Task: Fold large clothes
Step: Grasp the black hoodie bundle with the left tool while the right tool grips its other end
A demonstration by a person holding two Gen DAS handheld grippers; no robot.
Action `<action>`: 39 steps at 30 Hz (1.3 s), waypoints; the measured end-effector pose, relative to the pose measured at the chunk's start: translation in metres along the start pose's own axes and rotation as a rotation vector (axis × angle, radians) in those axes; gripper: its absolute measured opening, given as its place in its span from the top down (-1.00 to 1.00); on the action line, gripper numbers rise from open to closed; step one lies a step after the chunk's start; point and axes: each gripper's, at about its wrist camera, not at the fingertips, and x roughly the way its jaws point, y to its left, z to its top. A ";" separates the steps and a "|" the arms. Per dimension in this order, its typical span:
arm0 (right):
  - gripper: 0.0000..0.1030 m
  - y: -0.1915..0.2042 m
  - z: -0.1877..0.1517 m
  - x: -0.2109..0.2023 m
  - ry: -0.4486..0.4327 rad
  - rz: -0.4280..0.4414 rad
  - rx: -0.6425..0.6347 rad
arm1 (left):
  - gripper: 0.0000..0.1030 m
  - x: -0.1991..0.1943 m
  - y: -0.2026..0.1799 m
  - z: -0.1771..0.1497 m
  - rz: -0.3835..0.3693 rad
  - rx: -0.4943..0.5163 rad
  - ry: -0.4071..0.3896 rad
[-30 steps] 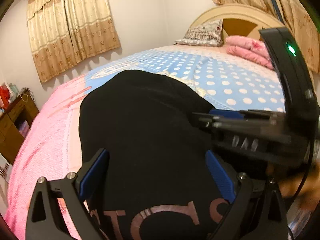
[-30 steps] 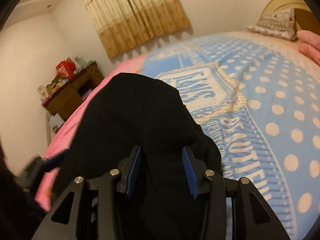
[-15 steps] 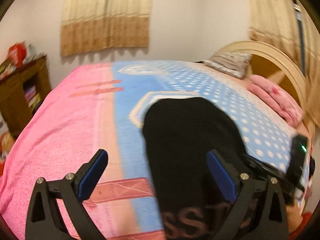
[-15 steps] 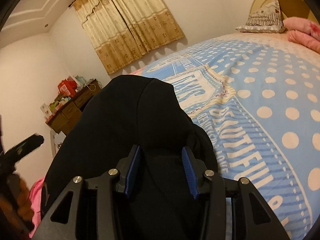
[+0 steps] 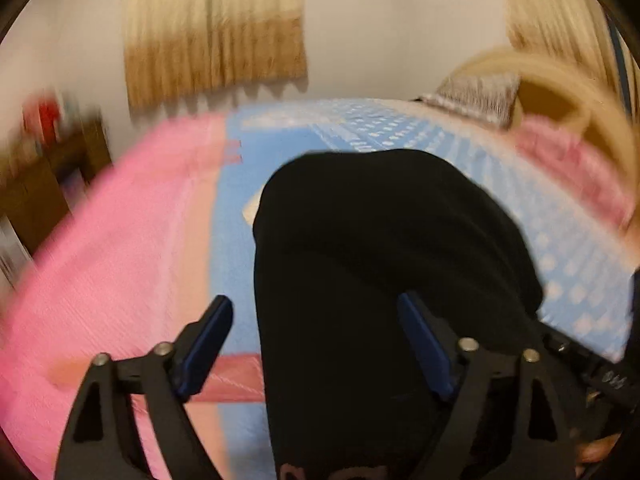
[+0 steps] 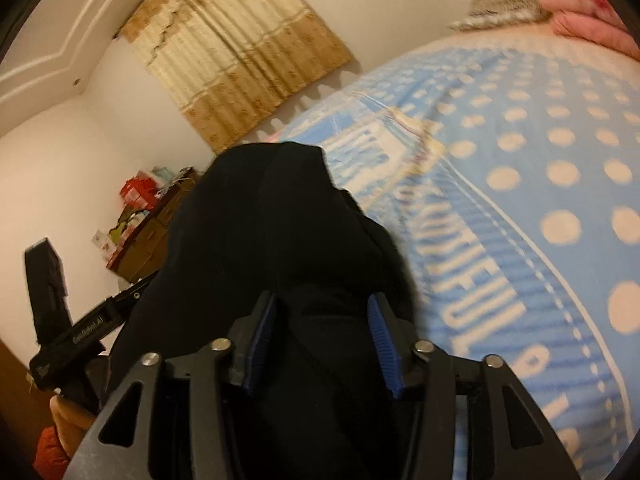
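Pinching a thick bunch of black cloth, the right tongs (image 6: 322, 340) have their blue pads (image 6: 383, 344) pressed against both sides of the black top (image 6: 280, 220). The top bulges up in front of them and hangs over the bed. The left tongs (image 5: 316, 344) are spread wide, with nothing squeezed between them. The black top (image 5: 380, 260) hangs down through the gap, close to the right-hand blue pad (image 5: 424, 348), but I cannot tell if it touches. The left-hand pad stands apart from the cloth. Some pale letters show at the bottom edge of the top in the left view.

Under the top lies the blue blanket (image 6: 540, 200) with pale dots and big letters. Beside it is a pink blanket (image 5: 108, 248). At the head of the bed sit a striped pillow (image 5: 476, 96) and a folded pink cover (image 6: 592, 20). Tan curtains (image 6: 240, 56) hang on the wall. A brown desk (image 6: 148, 236) with red things stands in the corner. The left view is blurry.
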 end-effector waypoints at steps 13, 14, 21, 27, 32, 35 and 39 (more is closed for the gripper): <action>-0.38 -0.019 0.006 -0.019 -0.001 0.117 0.161 | -0.76 -0.001 0.032 0.009 -0.034 -0.041 0.019; -0.39 -0.019 0.007 -0.026 -0.009 0.121 0.157 | -0.93 -0.005 0.044 0.010 -0.043 -0.059 0.018; -0.44 -0.011 0.035 -0.056 -0.016 0.119 0.095 | -1.00 -0.007 0.105 0.016 -0.190 -0.236 0.071; -0.52 0.025 0.065 -0.053 0.008 0.111 -0.049 | -1.00 0.003 0.128 0.009 -0.277 -0.364 0.077; -0.53 0.074 0.069 -0.025 0.080 0.100 -0.250 | -1.00 0.017 0.097 -0.006 -0.330 -0.268 0.110; -0.53 0.080 0.061 -0.001 0.117 -0.009 -0.327 | -1.00 0.023 0.098 -0.006 -0.392 -0.312 0.119; -0.98 0.033 0.056 0.021 0.138 -0.047 -0.205 | -1.00 0.041 0.098 -0.007 -0.505 -0.377 0.214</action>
